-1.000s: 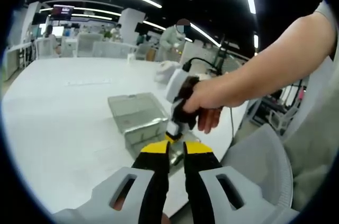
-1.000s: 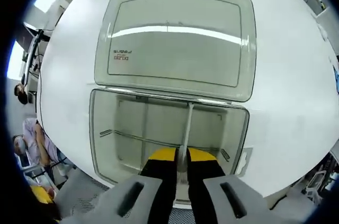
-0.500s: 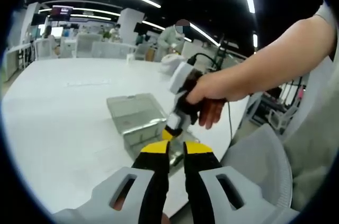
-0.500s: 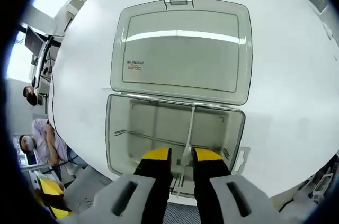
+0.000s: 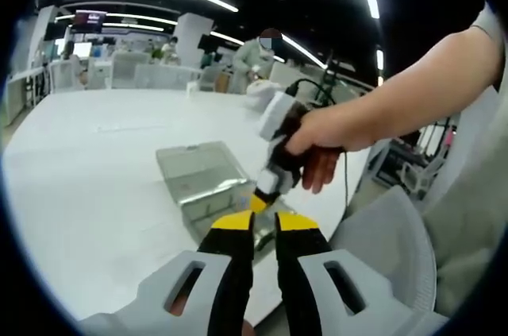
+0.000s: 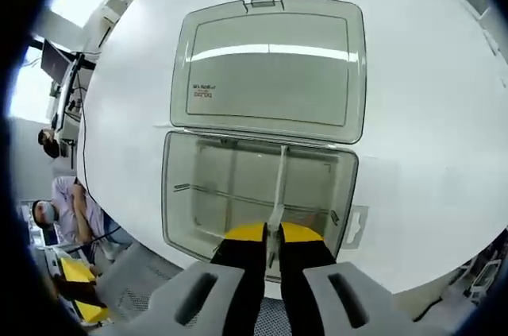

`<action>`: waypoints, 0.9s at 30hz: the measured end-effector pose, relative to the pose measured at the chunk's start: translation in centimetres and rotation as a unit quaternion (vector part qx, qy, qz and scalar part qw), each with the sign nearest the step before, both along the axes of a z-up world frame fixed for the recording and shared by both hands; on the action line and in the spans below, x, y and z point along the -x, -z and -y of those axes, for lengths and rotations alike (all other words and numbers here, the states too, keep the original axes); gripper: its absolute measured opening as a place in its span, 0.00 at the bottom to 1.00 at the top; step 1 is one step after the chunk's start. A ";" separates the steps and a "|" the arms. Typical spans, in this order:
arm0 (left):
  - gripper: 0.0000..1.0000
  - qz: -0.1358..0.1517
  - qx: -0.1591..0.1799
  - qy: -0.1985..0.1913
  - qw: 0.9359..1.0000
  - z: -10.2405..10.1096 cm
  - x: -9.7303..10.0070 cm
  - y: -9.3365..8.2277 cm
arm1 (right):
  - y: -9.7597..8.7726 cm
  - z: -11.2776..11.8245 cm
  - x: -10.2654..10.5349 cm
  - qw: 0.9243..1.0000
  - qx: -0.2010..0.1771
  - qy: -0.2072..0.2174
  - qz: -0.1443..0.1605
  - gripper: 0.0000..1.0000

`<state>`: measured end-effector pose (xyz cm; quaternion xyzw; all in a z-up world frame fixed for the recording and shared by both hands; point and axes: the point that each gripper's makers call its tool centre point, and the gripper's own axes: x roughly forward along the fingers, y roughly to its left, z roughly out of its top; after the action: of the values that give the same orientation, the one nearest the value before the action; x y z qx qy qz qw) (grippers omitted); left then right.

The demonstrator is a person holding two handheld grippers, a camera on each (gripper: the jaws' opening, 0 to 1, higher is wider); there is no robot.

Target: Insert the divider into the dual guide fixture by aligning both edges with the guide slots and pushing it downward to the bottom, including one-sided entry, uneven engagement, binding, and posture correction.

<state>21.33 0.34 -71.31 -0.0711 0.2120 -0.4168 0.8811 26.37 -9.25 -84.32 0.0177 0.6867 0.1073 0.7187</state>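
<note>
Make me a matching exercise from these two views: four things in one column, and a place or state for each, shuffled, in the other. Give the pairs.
Things
1. divider
2. lid
3. right tool
4. left tool

Places or states
A. lies open and flat on the white table, behind the box
B. stands across the open box
C. hangs shut near the table's edge, holding nothing
D. shut on the divider's near end

Pairs: 1-B, 2-A, 3-D, 4-C
</note>
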 end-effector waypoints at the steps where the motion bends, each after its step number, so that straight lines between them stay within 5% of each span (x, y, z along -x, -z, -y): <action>1: 0.07 0.000 -0.001 0.000 1.000 0.0 0.0 0.0 | 0.0 -0.1 0.0 1.000 0.003 -0.005 0.001 0.00; 17: 0.07 0.000 -0.002 -0.001 1.000 0.0 0.3 0.0 | -0.2 -0.2 0.5 0.998 0.037 -0.041 0.018 0.00; 27: 0.07 -0.004 -0.010 -0.006 1.000 -0.7 0.5 0.4 | -0.3 0.1 0.0 0.998 0.004 -0.047 0.036 0.02</action>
<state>20.85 1.08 -71.68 -0.0651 0.2195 -0.4088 0.8834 26.35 -9.31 -83.99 -0.0209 0.6605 0.1390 0.7375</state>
